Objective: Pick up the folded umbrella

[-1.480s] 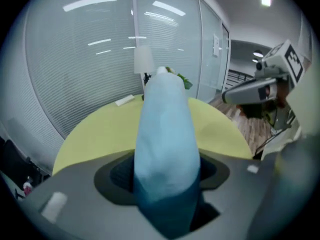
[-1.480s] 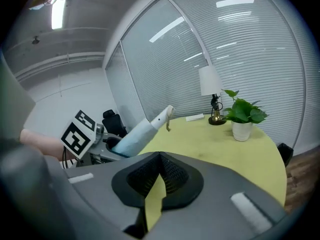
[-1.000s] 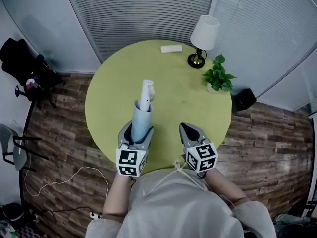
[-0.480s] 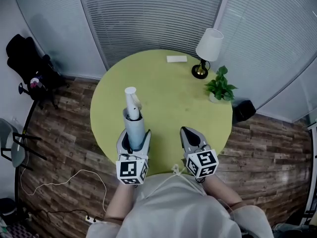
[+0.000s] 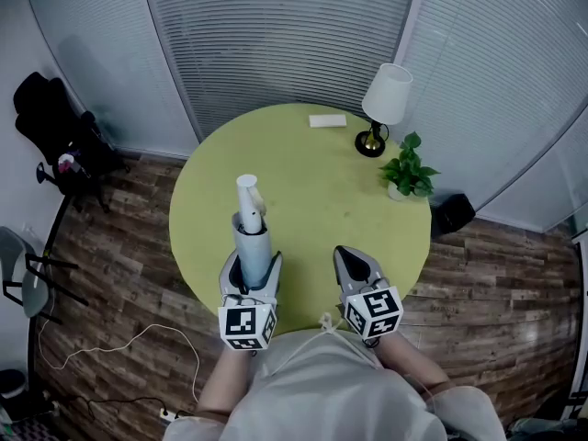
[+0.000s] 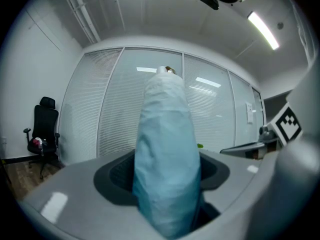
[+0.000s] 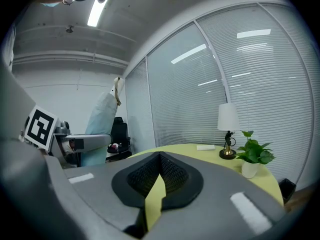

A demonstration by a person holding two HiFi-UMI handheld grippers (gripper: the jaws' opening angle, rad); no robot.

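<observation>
The folded umbrella (image 5: 254,243) is light blue with a white handle end (image 5: 246,194). My left gripper (image 5: 251,261) is shut on its lower part and holds it clear of the round yellow-green table (image 5: 312,177), over the near edge. In the left gripper view the umbrella (image 6: 167,134) fills the gap between the jaws and points up and away. My right gripper (image 5: 349,255) is level beside it, to the right, shut with nothing in it. The right gripper view shows the held umbrella (image 7: 102,119) at the left.
At the table's far side are a white-shaded lamp (image 5: 384,99), a small potted plant (image 5: 407,168) and a flat white box (image 5: 327,120). A black office chair (image 5: 50,127) stands at the left. A white cable (image 5: 110,343) lies on the wooden floor.
The left gripper has lifted the umbrella and tipped it more upright, its handle end swinging left. The right gripper has risen a little and stays shut.
</observation>
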